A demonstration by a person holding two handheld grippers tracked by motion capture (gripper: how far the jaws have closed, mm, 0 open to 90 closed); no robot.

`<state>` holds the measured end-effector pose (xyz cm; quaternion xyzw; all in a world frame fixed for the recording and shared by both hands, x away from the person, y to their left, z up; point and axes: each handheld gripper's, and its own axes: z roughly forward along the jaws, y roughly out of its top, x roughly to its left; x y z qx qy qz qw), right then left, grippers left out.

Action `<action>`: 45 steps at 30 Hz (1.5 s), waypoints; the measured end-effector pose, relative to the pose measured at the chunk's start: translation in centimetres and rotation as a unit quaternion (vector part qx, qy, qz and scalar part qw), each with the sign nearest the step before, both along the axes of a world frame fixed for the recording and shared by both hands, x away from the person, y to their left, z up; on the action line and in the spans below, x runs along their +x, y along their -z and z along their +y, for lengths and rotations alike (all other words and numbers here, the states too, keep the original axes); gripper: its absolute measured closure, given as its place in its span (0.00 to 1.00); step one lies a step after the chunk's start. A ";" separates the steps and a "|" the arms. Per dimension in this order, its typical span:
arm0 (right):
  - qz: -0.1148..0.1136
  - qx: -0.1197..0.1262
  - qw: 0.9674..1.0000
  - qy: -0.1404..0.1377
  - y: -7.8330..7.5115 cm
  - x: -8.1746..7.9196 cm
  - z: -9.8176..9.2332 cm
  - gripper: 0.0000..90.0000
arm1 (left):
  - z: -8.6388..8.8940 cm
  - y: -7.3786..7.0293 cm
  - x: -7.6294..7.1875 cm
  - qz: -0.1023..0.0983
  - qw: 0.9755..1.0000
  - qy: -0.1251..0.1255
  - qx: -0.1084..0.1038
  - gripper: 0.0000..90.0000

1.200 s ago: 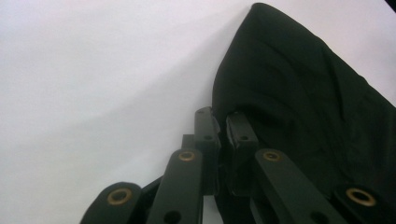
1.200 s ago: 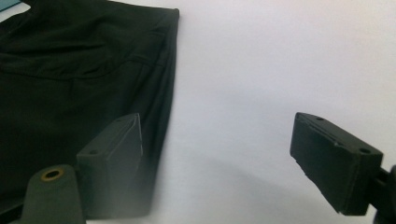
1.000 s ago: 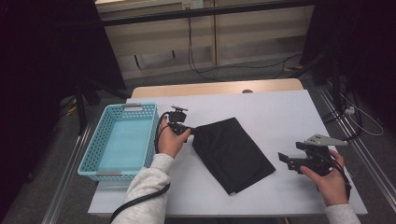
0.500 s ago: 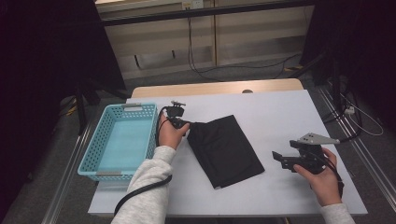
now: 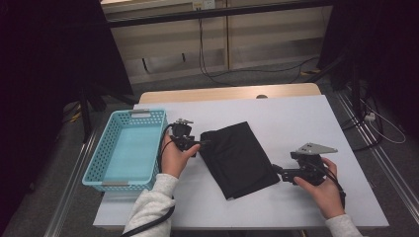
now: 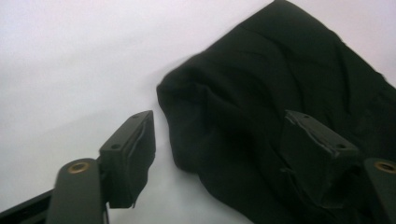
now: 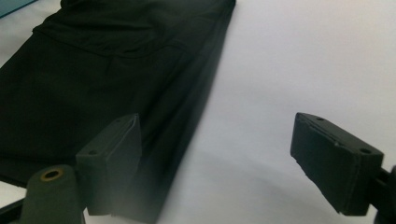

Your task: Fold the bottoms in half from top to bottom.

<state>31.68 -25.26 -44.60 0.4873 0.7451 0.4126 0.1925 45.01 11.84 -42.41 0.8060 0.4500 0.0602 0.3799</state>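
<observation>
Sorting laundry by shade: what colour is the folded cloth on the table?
Plain black cloth, clearest in the high view.

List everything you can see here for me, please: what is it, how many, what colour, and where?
folded cloth: one, black, middle of the table, lying flat
basket: one, light blue, left part of the table
table: one, white top
cables: a few, dark, on the floor behind the table
left tool: one, black, at the cloth's left corner, jaws just opened, cloth corner between them but not pinched
right tool: one, black, at the cloth's right edge, jaws open
hands: two, one on each tool, light sleeves
</observation>
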 end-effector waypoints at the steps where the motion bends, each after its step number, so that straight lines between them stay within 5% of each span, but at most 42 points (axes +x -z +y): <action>1: 0.002 0.001 1.000 0.000 0.1 0.2 0.5 0.18 | 0.2 0.0 -0.2 -0.001 1.000 0.002 0.001 0.28; 11: -0.004 -0.044 0.999 -0.005 -0.1 0.9 3.5 0.20 | 0.5 0.4 -1.5 -0.013 1.000 0.015 0.003 0.23; 18: 0.023 -0.047 0.998 -0.025 0.3 1.6 4.8 0.43 | 0.2 1.0 -1.7 -0.018 1.000 0.023 0.009 0.23; 22: 0.028 -0.057 0.996 -0.060 0.1 1.6 5.7 0.65 | 0.1 1.2 -1.8 -0.016 1.000 0.024 0.010 0.23; 25: 0.038 -0.079 0.995 -0.056 0.5 1.9 6.3 0.66 | 0.3 1.1 -1.7 -0.022 0.999 0.029 0.004 0.24; 33: 0.047 -0.042 0.997 -0.042 0.9 2.0 6.3 0.93 | 0.3 1.2 -1.6 -0.022 0.999 0.028 0.001 0.24; 37: 0.056 -0.022 0.998 -0.037 0.9 2.2 5.8 0.95 | 0.2 0.9 -1.6 -0.028 0.999 0.027 -0.003 0.24; 45: 0.063 -0.025 0.997 -0.023 0.0 1.3 4.3 0.95 | 0.2 0.8 -1.5 -0.025 0.999 0.034 -0.003 0.23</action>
